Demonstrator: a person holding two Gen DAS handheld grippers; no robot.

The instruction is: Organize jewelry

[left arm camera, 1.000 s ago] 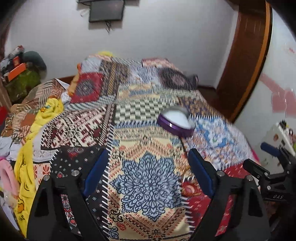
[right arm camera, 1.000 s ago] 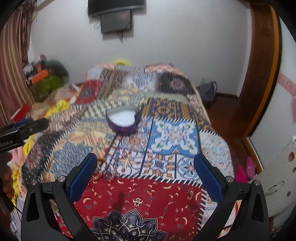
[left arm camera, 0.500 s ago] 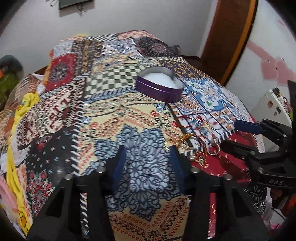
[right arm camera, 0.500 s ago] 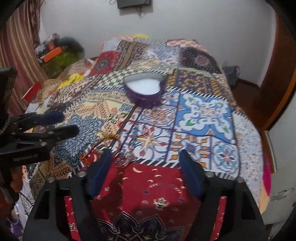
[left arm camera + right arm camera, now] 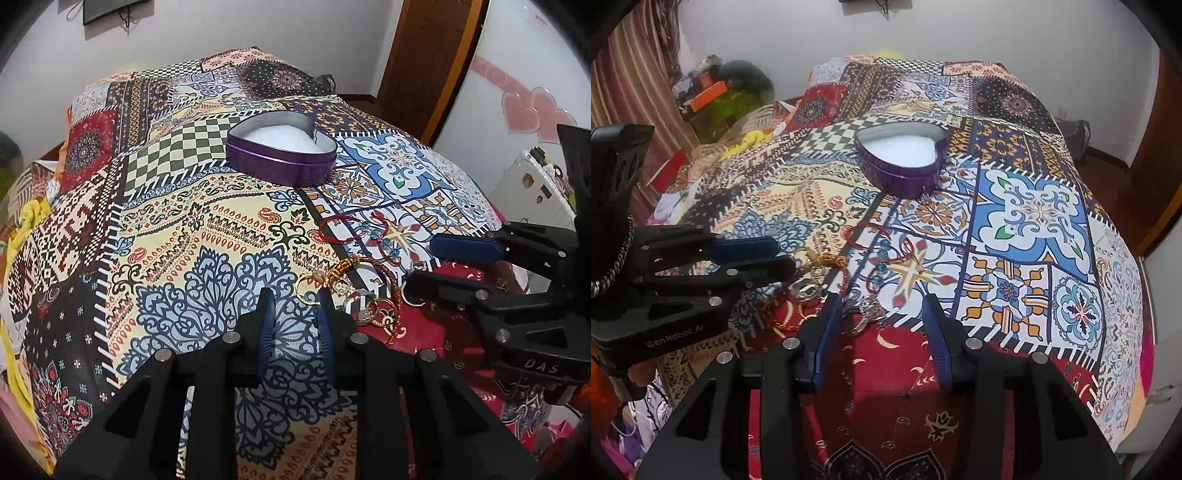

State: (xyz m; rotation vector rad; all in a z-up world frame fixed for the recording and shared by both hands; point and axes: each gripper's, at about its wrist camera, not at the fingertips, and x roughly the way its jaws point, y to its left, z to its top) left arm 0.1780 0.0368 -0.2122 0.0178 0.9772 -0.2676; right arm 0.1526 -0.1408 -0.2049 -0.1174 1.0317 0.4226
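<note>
A purple heart-shaped tin [image 5: 282, 157] with a white lining lies open on the patchwork bedspread; it also shows in the right wrist view [image 5: 903, 162]. A small pile of jewelry [image 5: 354, 284] lies nearer: gold rings, a braided red-gold bracelet, and a red cord bracelet [image 5: 334, 230] with blue beads. My left gripper [image 5: 295, 295] is open with a narrow gap and empty, just left of the pile. My right gripper [image 5: 882, 299] is open and empty, with its left finger at the pile [image 5: 864, 308].
The bedspread [image 5: 1034, 221] covers the whole bed. Clothes and boxes [image 5: 713, 99] are heaped at the far left by a striped curtain. A wooden door [image 5: 432, 62] stands at the right. A white cabinet [image 5: 535, 192] stands beyond the bed's right edge.
Both grippers have moved forward and down toward the jewelry pile. Both jaws have narrowed, the left one more. Nothing has been picked up.
</note>
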